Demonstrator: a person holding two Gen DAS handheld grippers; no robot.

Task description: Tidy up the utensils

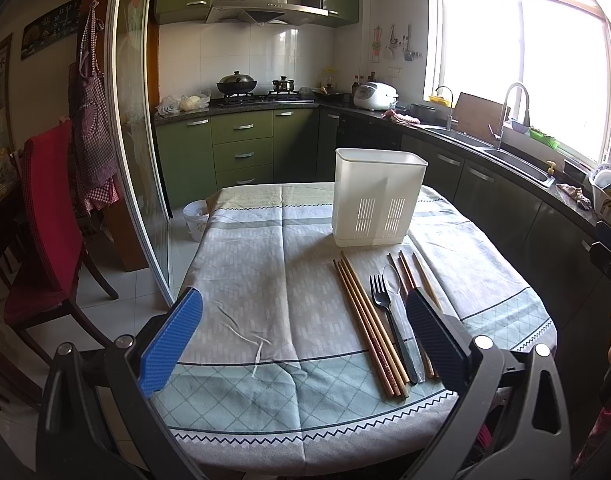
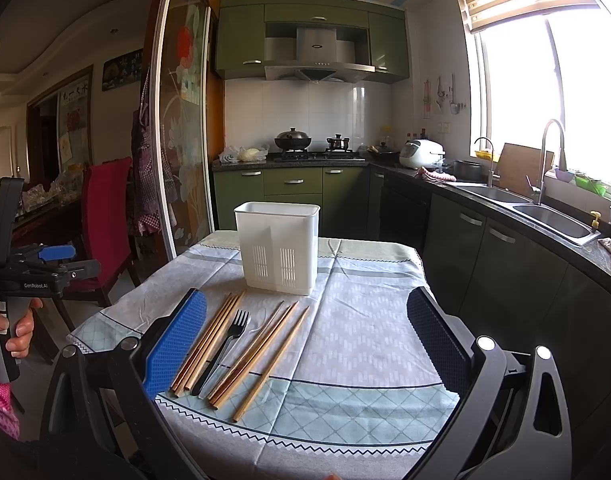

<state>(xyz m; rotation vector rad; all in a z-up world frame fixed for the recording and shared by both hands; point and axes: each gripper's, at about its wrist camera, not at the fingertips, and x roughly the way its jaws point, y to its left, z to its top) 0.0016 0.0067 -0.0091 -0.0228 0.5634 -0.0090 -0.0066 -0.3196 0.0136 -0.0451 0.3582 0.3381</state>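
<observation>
1. Green kitchen cabinets (image 1: 241, 140) stood behind a table (image 1: 265, 280) under a patterned cloth in the left wrist view. A white holder (image 1: 379, 196) stood upright on it, with chopsticks (image 1: 365, 320), a black fork (image 1: 389, 316) and a clear spoon (image 1: 397, 284) lying just before it. The left gripper (image 1: 305, 344) hung wide apart above the cloth, empty.
2. From the right wrist view, the right gripper (image 2: 307, 344) was likewise spread wide and empty, over the chopsticks (image 2: 257, 356) and fork (image 2: 225, 344). A hand (image 2: 9, 332) held the left gripper's handle at far left.

Both wrist views face the kitchen — sharing the table (image 1: 265, 280), left camera nearer.
</observation>
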